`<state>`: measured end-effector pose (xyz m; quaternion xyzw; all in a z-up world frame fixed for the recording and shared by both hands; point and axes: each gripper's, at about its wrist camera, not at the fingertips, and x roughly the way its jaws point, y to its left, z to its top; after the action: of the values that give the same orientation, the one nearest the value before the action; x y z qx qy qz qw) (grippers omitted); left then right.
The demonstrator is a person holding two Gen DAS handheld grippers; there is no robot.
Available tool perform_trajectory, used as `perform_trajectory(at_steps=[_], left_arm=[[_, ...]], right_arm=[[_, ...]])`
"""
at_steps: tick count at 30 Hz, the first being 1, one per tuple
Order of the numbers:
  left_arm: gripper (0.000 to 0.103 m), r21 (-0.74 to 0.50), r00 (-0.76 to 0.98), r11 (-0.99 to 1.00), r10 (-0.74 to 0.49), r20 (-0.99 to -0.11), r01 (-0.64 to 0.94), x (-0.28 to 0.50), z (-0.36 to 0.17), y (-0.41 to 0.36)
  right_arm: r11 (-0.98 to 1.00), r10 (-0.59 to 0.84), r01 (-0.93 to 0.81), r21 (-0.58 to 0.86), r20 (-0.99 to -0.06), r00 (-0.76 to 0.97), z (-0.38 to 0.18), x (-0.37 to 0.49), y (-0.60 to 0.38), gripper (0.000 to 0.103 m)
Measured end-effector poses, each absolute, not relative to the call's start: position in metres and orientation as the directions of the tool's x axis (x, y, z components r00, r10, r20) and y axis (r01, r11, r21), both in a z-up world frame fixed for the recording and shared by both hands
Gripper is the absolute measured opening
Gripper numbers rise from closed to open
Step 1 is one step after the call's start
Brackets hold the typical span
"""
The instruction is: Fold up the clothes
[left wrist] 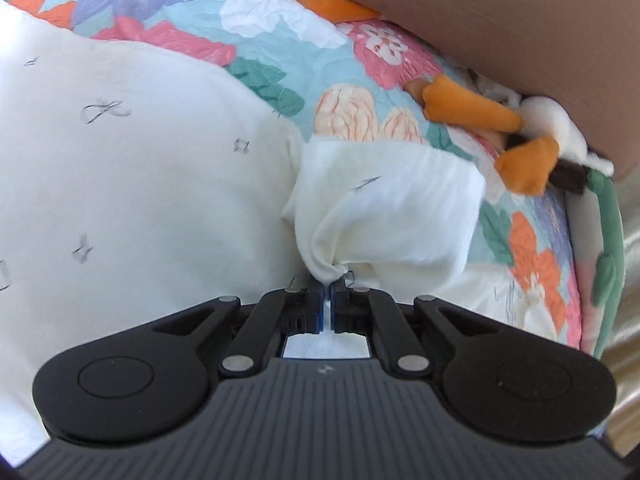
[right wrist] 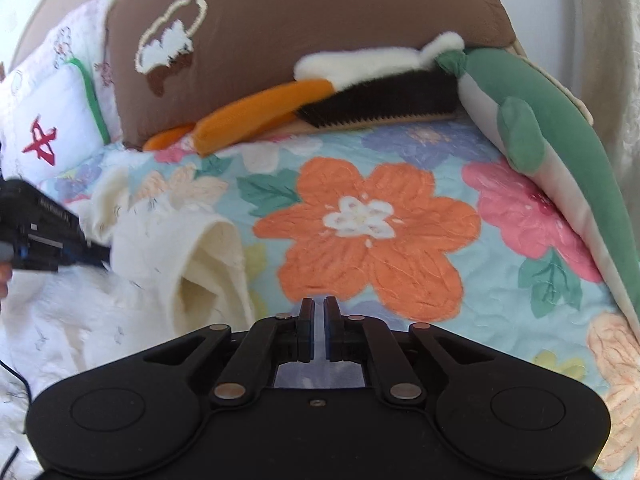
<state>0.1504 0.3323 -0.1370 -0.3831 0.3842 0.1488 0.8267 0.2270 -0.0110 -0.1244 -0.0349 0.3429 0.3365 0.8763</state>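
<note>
Sleeve (left wrist: pixel 384 208) of the white shirt (left wrist: pixel 120 168) on the quilt (right wrist: pixel 400 240) sits pinched in the closed left gripper (left wrist: pixel 328 286), likely to fold inward next, while the right gripper (right wrist: pixel 319 312), nearly closed, holds nothing.

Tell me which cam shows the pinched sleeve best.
Left wrist: the white sleeve bunches right into the shut left gripper. Right wrist shows only the sleeve's open cuff from the side, blurred, at frame left.
</note>
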Motion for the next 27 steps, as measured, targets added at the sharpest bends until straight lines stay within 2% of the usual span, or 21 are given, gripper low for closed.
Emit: perform_trajectory(at_steps=[1,3,4,5,10,16,18,19,20,21,22,24,27], left_arm=[[0.002,-0.532,0.653,0.642,-0.063,-0.755,-0.552,0.144,-0.14,0.335],[0.002,-0.555,0.639,0.601,-0.093,-0.763,-0.575,0.131,-0.146,0.341],[0.003,-0.565,0.632,0.58,-0.108,-0.767,-0.587,0.125,-0.148,0.344],[0.003,-0.575,0.626,0.558,-0.123,-0.77,-0.598,0.118,-0.151,0.347],[0.003,-0.555,0.617,0.603,-0.128,-0.776,-0.573,0.101,-0.133,0.346],[0.004,-0.536,0.635,0.662,-0.115,-0.764,-0.524,0.087,-0.114,0.356],[0.005,-0.532,0.654,0.68,-0.101,-0.75,-0.505,0.082,-0.106,0.36],[0.005,-0.525,0.668,0.697,-0.088,-0.739,-0.489,0.079,-0.099,0.361],[0.006,-0.519,0.684,0.714,-0.076,-0.726,-0.471,0.078,-0.093,0.363],[0.012,-0.513,0.704,0.732,-0.065,-0.708,-0.449,0.078,-0.086,0.364],[0.021,-0.51,0.723,0.747,-0.056,-0.688,-0.427,0.078,-0.08,0.365],[0.034,-0.509,0.767,0.774,-0.049,-0.64,-0.376,0.079,-0.069,0.368],[0.036,-0.501,0.787,0.809,-0.08,-0.612,-0.307,0.085,-0.06,0.365]], right_arm=[[0.759,0.592,-0.618,0.202,-0.61,0.527,-0.121,0.227,-0.011,0.014],[0.724,0.653,-0.632,0.275,-0.569,0.501,-0.115,0.227,-0.013,0.036],[0.699,0.689,-0.642,0.316,-0.539,0.484,-0.112,0.226,-0.013,0.06],[0.671,0.723,-0.651,0.356,-0.508,0.468,-0.109,0.226,-0.014,0.072],[0.63,0.771,-0.613,0.476,-0.473,0.426,-0.112,0.235,0.002,0.075],[0.567,0.815,-0.645,0.512,-0.463,0.349,-0.119,0.242,0.035,0.076],[0.526,0.838,-0.687,0.502,-0.446,0.316,-0.12,0.233,0.045,0.07],[0.5,0.845,-0.726,0.472,-0.447,0.292,-0.119,0.226,0.051,0.052],[0.473,0.847,-0.765,0.437,-0.465,0.258,-0.118,0.219,0.057,0.027],[0.449,0.841,-0.797,0.403,-0.493,0.225,-0.118,0.212,0.063,0.015],[0.424,0.83,-0.827,0.37,-0.523,0.192,-0.119,0.206,0.069,0.009],[0.369,0.834,-0.861,0.35,-0.534,0.14,-0.119,0.194,0.07,0.008],[0.273,0.846,-0.886,0.375,-0.532,0.036,-0.119,0.183,0.067,0.007]])
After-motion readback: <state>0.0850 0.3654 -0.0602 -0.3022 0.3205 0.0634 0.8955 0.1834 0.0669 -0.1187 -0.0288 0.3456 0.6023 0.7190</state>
